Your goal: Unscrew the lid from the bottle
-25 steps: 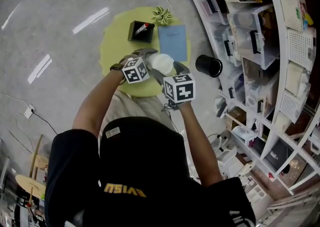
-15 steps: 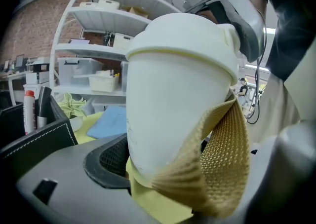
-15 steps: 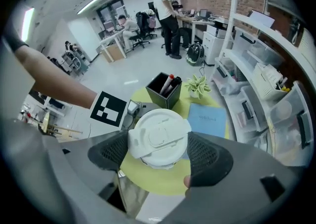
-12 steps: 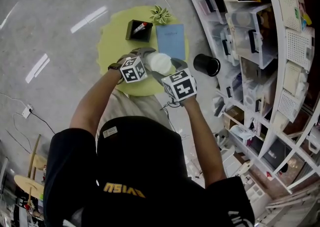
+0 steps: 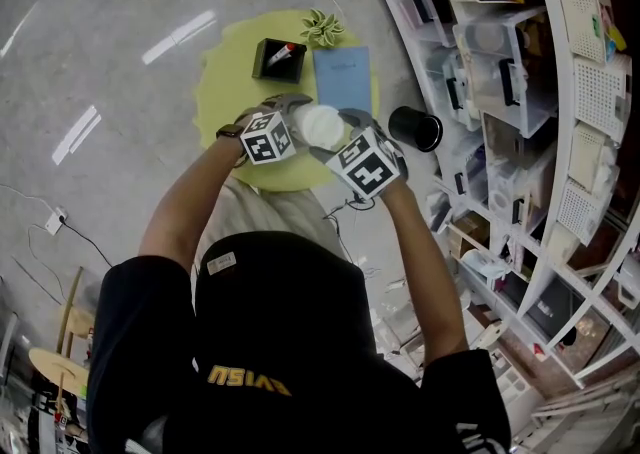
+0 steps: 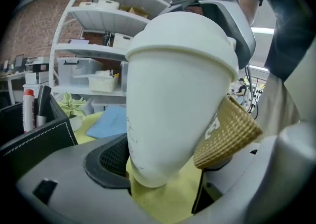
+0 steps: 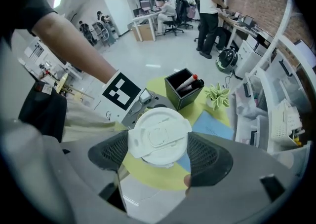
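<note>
Right gripper (image 7: 160, 155) points down over the yellow table's (image 5: 225, 92) near edge, jaws about half open and pressed on the white lid (image 7: 159, 138), one pad on each side of its rim. Left gripper (image 6: 165, 166) is clamped low on the bottle (image 6: 173, 94), where the body tapers, with a tan strap (image 6: 227, 129) against one pad.

The main risk, as I judge it, is the smooth, narrowing body turning or sliding in the left jaws, so bottle and lid spin together. The right pads could also skid round the rim or catch the lid's flap. Once freed, the lid may drop onto the table.
</note>
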### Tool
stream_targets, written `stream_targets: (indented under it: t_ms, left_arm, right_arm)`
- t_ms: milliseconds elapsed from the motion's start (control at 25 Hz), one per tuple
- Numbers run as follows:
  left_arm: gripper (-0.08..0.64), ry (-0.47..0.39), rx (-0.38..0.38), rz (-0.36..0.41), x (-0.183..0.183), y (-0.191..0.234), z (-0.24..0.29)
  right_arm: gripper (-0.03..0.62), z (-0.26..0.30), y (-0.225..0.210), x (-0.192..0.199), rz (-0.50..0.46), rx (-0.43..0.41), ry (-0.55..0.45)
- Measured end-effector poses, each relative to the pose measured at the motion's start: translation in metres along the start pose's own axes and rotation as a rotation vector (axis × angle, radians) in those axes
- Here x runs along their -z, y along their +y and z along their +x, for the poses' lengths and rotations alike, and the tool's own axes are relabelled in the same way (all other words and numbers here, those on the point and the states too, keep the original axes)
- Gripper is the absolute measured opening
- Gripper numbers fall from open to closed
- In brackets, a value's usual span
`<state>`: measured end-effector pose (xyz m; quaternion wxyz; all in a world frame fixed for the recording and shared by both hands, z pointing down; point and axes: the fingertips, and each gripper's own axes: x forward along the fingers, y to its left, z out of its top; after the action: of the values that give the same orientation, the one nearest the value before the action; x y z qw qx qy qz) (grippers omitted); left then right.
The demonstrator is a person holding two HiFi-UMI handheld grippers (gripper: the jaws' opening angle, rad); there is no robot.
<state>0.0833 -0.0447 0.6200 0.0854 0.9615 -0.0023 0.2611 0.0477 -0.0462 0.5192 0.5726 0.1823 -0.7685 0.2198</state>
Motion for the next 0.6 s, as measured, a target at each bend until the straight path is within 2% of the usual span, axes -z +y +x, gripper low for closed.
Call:
stream_targets:
  t_ms: [200,520,600]
  left_arm:
    - [0.403,0.005,0.002,0.004,0.0003,-0.0003,0.0001]
    - [0.403,0.008,0.004,0.004,0.0023,0.0004,0.0015]
    - [0.403,0.008,0.003,0.004,0.0021,0.0010,0.0016]
  right_arm:
    - [0.371,0.0016,0.0026,-0.0021,-0.180,-0.018,0.028]
    - [0.371,0.0037,0.0049,0.0018,-0.394,-0.055,0.090]
    - [0.371,0.0036,0.0048,0.0022,-0.423,-0.059,0.102]
